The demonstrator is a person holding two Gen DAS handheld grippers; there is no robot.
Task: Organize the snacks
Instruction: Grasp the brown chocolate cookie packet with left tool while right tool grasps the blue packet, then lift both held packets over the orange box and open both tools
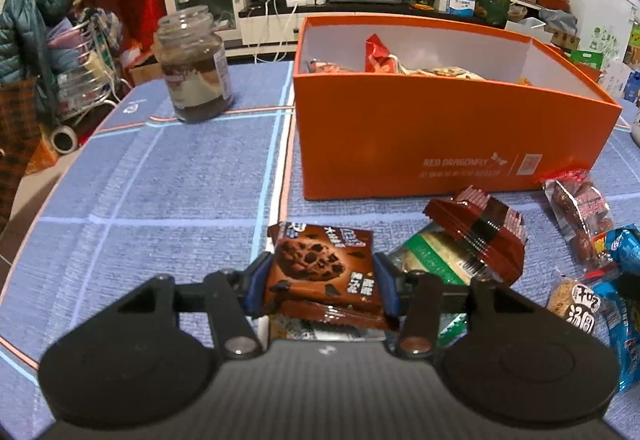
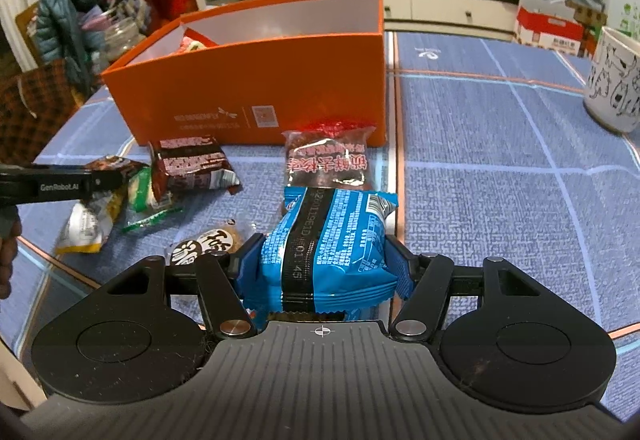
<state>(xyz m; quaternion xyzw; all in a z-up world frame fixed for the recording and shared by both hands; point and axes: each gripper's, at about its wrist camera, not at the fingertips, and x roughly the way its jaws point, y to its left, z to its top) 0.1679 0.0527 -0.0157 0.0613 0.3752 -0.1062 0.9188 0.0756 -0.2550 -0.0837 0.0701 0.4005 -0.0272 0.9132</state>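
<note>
Beside orange box, both grippers grip snacks

snacks before box, jar left

An orange box with a white inside stands on a blue worktop crossed by pale blue, white and orange lines, near a brown cookie packet printed with dark chips, a bright blue packet with a black strip, and a white mug bearing black drawings.
</note>
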